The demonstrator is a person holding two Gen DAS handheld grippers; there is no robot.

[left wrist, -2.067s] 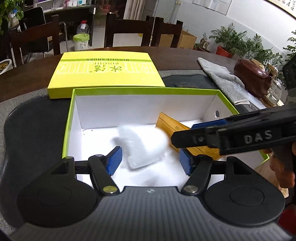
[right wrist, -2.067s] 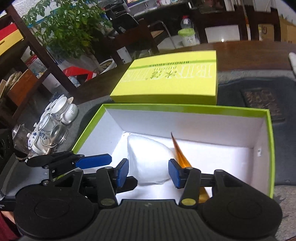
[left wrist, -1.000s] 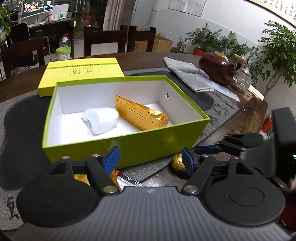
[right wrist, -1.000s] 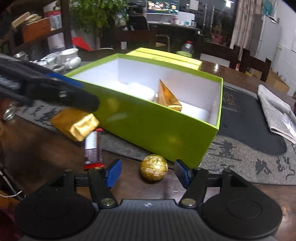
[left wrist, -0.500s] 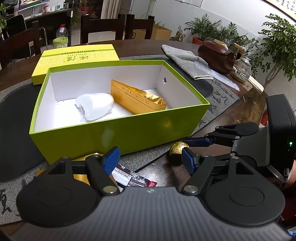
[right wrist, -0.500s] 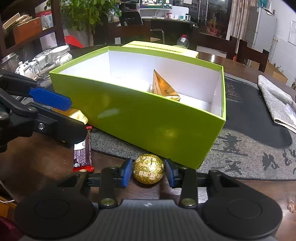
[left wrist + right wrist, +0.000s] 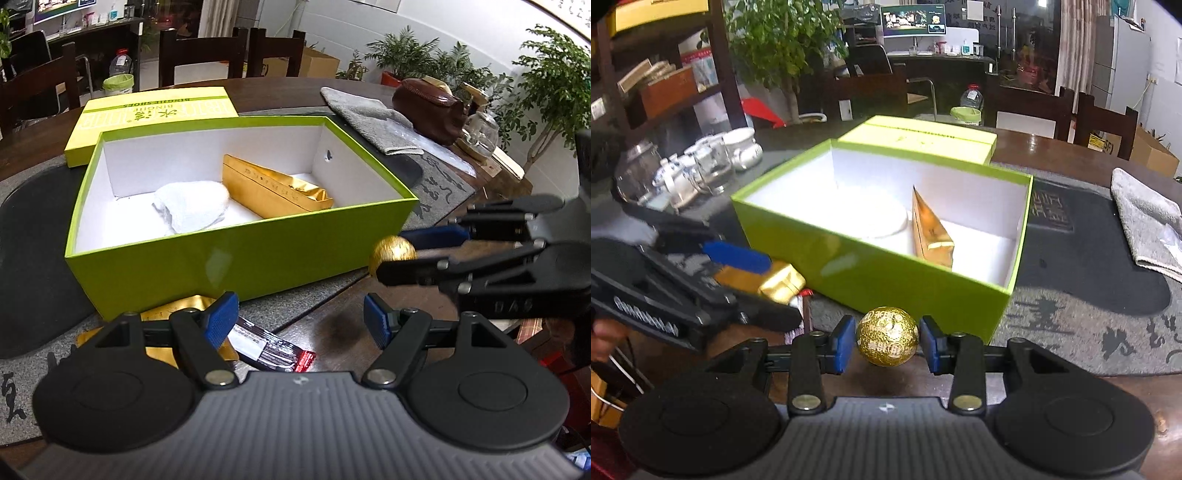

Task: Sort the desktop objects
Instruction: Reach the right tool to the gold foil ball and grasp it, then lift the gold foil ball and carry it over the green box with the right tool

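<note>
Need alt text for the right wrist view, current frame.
The right tool grips a gold foil ball between its blue pads, just in front of an open green box holding a white bundle and a gold packet. The left tool is at left, over another gold packet.

One green box (image 7: 236,258), one lid (image 7: 155,114), two gold packets (image 7: 273,186), one gold ball (image 7: 887,340), one white bundle (image 7: 190,206), one snack bar (image 7: 273,349)

My two black plastic hand-held grippers

Blue rubber pads (image 7: 221,317) and brass-coloured screws (image 7: 967,401) are showing on both; white lettering is marking the linkages.
</note>
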